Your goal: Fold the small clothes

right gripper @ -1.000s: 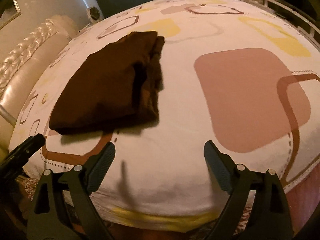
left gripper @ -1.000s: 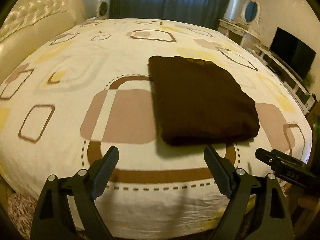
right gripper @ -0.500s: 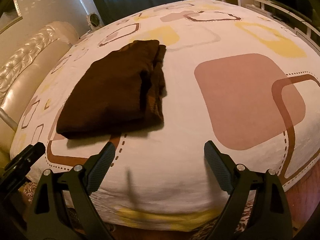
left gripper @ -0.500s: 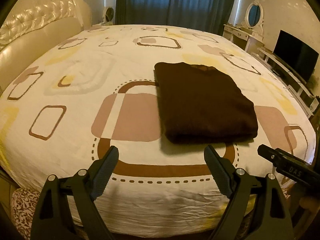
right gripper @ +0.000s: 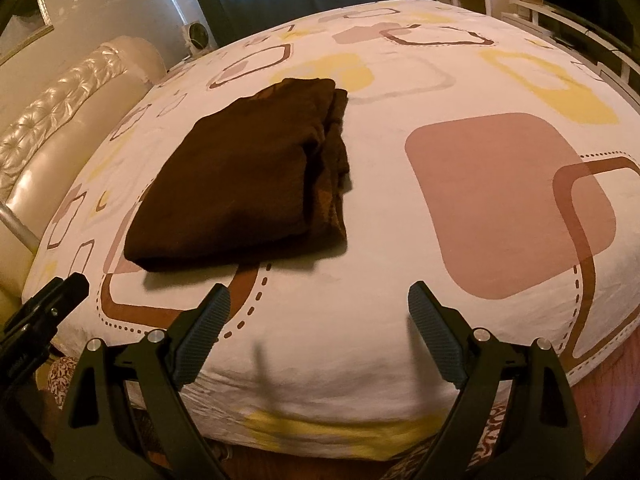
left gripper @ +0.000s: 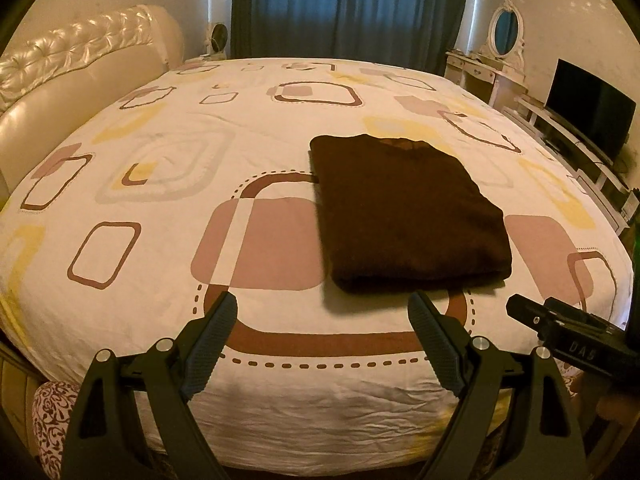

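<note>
A dark brown garment (left gripper: 404,216) lies folded into a flat rectangle on the patterned bed sheet (left gripper: 168,208). In the right wrist view the garment (right gripper: 248,176) shows stacked layers along its right edge. My left gripper (left gripper: 322,312) is open and empty, just off the bed's near edge, short of the garment. My right gripper (right gripper: 318,308) is open and empty, also back from the near edge, with the garment ahead to its left. The right gripper shows at the right of the left wrist view (left gripper: 568,340); the left gripper shows at the left of the right wrist view (right gripper: 44,312).
A cream tufted headboard (left gripper: 72,68) runs along the left. Blue curtains (left gripper: 352,4) hang behind the bed. A dresser with an oval mirror (left gripper: 506,30) and a dark TV (left gripper: 592,112) on a low stand are at the right.
Both grippers have drawn back and up from the bed, so more of the sheet and room shows. The folded garment has not moved. Both stay open.
</note>
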{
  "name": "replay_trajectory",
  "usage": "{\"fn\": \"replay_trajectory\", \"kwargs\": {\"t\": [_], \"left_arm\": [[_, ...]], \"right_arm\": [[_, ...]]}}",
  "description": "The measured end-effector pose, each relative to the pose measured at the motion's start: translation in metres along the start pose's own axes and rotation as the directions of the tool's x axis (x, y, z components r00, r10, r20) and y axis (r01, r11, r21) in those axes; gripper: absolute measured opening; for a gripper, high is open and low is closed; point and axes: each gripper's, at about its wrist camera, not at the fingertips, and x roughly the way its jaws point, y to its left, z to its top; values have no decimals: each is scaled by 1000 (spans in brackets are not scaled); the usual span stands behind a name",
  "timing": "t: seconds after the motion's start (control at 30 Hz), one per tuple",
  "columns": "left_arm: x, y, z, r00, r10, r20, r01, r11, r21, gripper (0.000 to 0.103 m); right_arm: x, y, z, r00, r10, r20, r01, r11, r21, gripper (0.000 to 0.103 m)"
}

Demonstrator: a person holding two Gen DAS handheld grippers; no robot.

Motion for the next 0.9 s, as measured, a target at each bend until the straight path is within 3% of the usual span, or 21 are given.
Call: {"fn": "replay_trajectory", "kwargs": {"t": [0.9], "left_arm": [[4, -4, -3, 1000, -2, -13, 2, 1000, 9, 86]], "right_arm": [[5, 7, -9, 999, 13, -29, -13, 1000, -4, 91]]}}
